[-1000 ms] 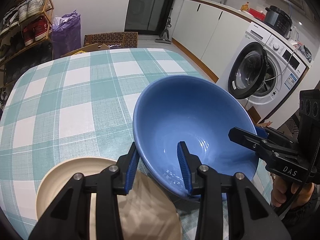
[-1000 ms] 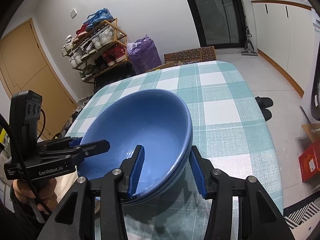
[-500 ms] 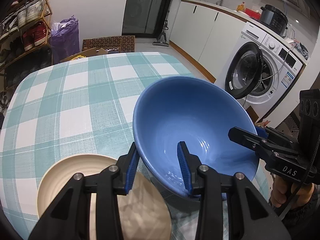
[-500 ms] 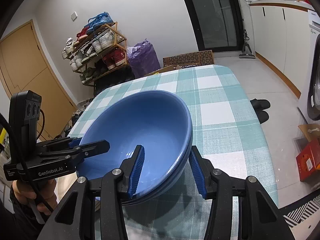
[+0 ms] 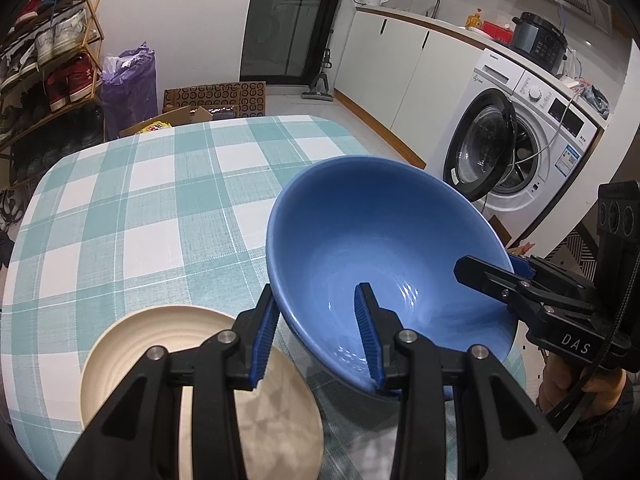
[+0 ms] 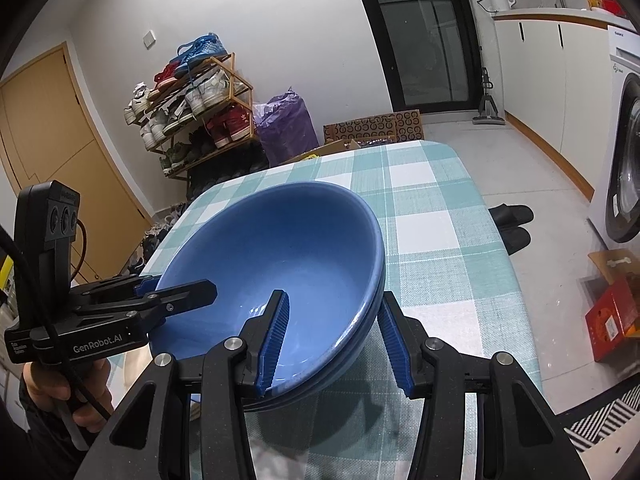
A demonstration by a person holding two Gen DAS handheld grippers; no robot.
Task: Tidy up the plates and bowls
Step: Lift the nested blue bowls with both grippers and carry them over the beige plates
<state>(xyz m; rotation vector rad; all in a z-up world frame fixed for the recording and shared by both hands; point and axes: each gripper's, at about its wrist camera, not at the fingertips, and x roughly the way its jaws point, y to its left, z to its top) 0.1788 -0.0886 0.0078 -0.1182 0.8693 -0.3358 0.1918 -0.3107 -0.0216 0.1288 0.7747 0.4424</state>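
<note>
**Blue bowl held from both sides**

While the cream plate [image 5: 132, 360] sits on the checked tablecloth [image 5: 140, 208] at the left, the left gripper [image 5: 316, 332] is clamped on the near rim of the blue bowl [image 5: 380, 248], one pad inside, one outside. The bowl hangs tilted above the table. Over on the right, the right gripper [image 6: 334, 340] pinches the opposite rim the same way.

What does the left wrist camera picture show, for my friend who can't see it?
Two black grippers with blue pads, the left gripper and right gripper, clamp opposite rims of a big blue bowl above a teal checked table. A cream plate lies beside it.
</note>
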